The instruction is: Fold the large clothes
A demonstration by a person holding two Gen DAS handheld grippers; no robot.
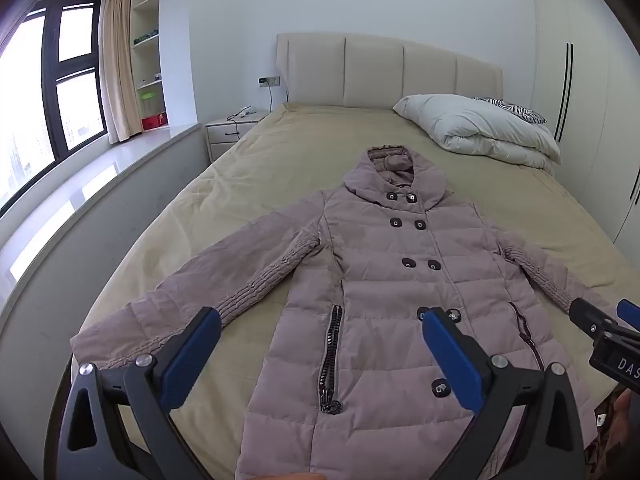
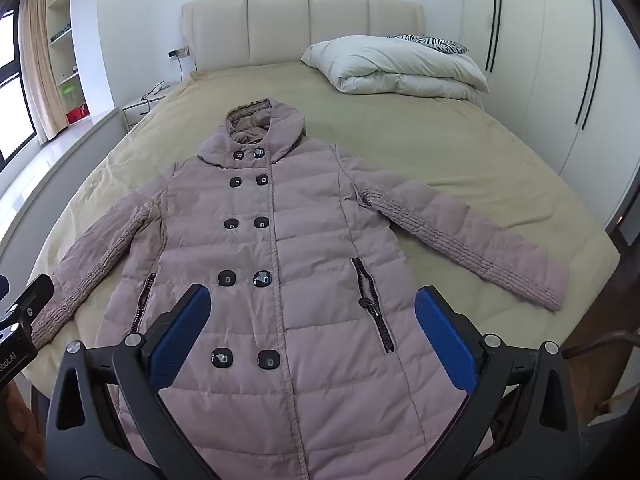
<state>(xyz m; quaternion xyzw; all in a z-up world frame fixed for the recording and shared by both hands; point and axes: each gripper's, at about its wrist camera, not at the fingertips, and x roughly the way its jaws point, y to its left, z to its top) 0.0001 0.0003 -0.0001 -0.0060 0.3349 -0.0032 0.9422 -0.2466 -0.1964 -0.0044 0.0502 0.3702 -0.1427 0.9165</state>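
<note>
A long mauve quilted coat [image 1: 384, 280] with a hood, dark buttons and two zip pockets lies face up and flat on the bed, sleeves spread to both sides; it also shows in the right wrist view [image 2: 288, 264]. My left gripper [image 1: 322, 324] is open and empty, held above the coat's lower left part. My right gripper [image 2: 312, 304] is open and empty above the coat's lower front. The right gripper's tip [image 1: 600, 322] shows at the right edge of the left wrist view, and the left gripper's tip [image 2: 24, 308] shows at the left edge of the right wrist view.
The bed [image 2: 460, 152] has a beige cover and a padded headboard [image 2: 304, 28]. A folded white duvet [image 2: 396, 66] and a zebra pillow [image 2: 436, 42] lie at its head. A nightstand [image 1: 232, 130], window ledge [image 1: 100, 184] and wardrobe [image 2: 560, 60] surround the bed.
</note>
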